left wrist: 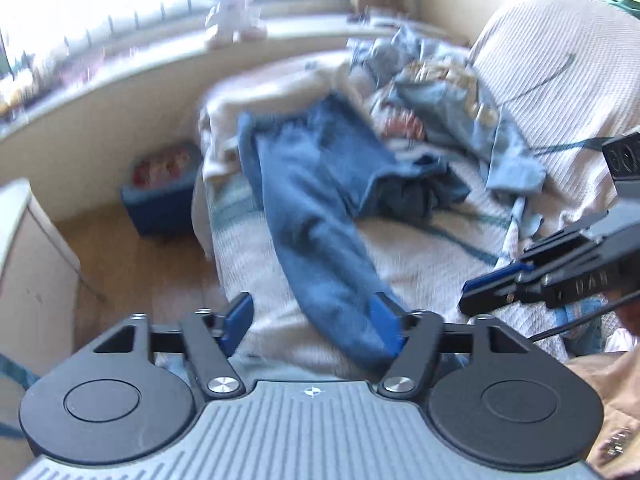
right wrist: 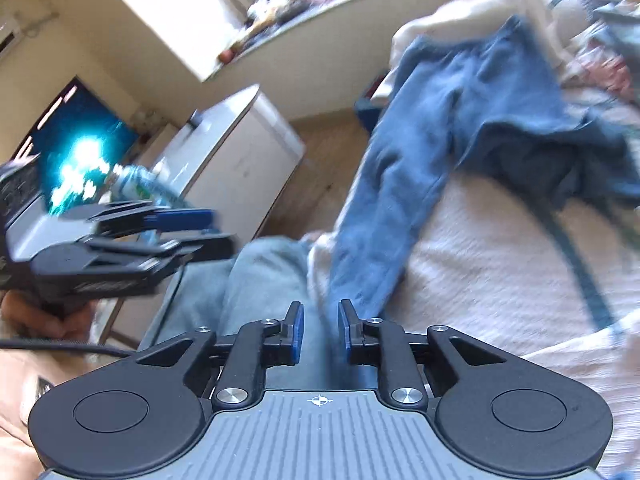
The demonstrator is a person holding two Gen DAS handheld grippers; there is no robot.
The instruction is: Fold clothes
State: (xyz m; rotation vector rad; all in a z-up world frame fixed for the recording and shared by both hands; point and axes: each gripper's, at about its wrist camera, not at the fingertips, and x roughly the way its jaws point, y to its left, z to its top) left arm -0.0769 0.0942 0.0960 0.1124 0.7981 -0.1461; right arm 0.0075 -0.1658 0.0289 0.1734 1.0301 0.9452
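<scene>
Blue sweatpants (left wrist: 304,200) lie stretched along the white bed cover (left wrist: 420,256), one leg running toward me. My left gripper (left wrist: 312,324) stands wide open over that leg's end; the cloth brushes past its right finger (left wrist: 386,326) without being pinched. In the right wrist view the same sweatpants (right wrist: 440,120) slope down to my right gripper (right wrist: 321,330), whose jaws stand a narrow gap apart, with the leg's end just ahead of them and nothing pressed between the pads. Each gripper shows in the other's view: the right gripper (left wrist: 480,292) and the left gripper (right wrist: 208,228).
A heap of light-blue and patterned clothes (left wrist: 440,92) lies at the bed's far end by a ribbed white pillow (left wrist: 560,60). A blue bin (left wrist: 160,196) sits on the wooden floor, beside a white cabinet (right wrist: 240,152). A person's grey-clad knee (right wrist: 264,272) is below.
</scene>
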